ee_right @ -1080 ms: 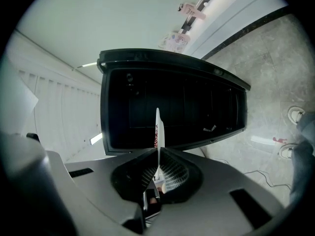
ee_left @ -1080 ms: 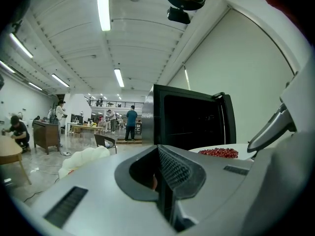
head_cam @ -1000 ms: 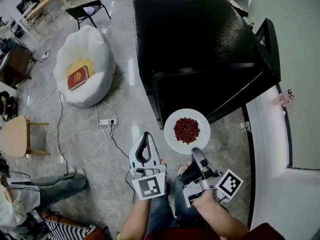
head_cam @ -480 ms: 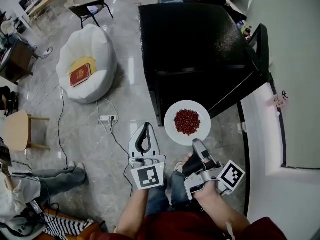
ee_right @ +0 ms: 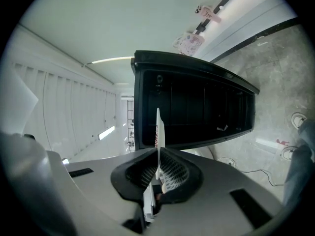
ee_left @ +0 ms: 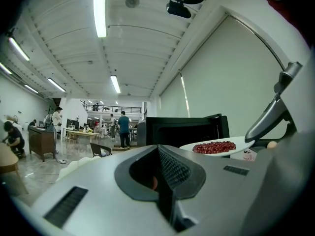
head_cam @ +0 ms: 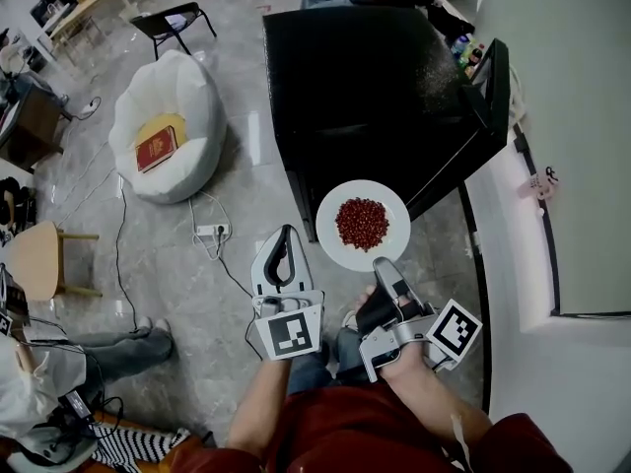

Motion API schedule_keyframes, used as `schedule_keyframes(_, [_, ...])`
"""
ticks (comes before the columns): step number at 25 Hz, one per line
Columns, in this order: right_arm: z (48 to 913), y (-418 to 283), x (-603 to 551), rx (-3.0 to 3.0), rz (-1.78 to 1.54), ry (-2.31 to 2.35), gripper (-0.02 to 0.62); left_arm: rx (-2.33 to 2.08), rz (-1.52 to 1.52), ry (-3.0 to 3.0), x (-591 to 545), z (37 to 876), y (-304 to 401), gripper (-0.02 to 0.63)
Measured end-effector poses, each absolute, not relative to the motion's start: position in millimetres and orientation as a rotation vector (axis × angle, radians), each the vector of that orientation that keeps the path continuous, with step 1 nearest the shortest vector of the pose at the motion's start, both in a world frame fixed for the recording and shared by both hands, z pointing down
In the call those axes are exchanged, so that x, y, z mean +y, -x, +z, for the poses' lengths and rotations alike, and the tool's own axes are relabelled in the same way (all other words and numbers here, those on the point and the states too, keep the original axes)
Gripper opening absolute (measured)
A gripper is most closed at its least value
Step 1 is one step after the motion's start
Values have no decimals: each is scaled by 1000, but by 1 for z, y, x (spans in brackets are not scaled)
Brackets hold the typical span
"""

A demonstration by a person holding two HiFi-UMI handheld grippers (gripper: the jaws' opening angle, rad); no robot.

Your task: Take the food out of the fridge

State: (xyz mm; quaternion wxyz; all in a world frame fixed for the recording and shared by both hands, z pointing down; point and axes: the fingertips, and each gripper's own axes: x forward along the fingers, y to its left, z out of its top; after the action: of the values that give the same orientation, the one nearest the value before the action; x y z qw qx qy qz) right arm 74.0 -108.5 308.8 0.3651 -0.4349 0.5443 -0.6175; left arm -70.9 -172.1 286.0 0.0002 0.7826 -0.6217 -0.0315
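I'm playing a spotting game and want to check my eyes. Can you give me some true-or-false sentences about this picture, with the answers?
1. The right hand-held gripper pinches the white plate by its rim. True.
2. The plate is empty. False: red food is piled on it.
3. The left hand-held gripper holds the plate too. False: it is shut on nothing, apart from the plate.
4. A red book lies on the white beanbag. True.

Dark red top (head_cam: 340, 434), blue jeans (head_cam: 317, 387), grey left gripper (head_cam: 284, 236) and right gripper (head_cam: 383, 268).
Each gripper has a smooth grey shell, black ribbed pads (ee_left: 173, 169) and a cube (head_cam: 289, 333) with black-and-white square markers.
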Motion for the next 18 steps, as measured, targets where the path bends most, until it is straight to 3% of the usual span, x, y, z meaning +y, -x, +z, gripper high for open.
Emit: schedule_keyframes(18, [279,-82,-89,1419,-1573,1091,32,-1952,-135,-2488,-154,256,64,12])
